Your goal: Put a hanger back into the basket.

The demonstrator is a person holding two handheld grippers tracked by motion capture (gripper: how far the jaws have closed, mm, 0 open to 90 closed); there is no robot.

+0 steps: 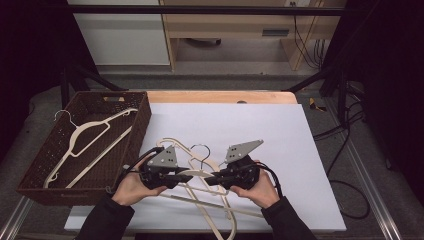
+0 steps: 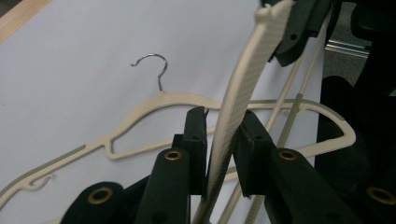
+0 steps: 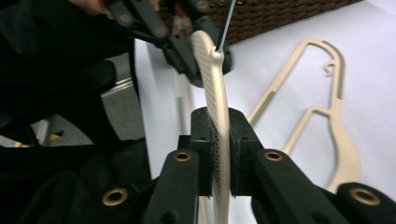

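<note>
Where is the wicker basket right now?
In the high view, the wicker basket sits at the table's left edge, beside the white mat, holding one cream hanger.

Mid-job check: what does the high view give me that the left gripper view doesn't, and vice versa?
High view: the wicker basket at left, with a basket hanger inside. Left gripper view: the left tool shut on the held hanger at its textured arm. Both: the held hanger spanning to the right tool, and a loose hanger lying on the white sheet.
</note>
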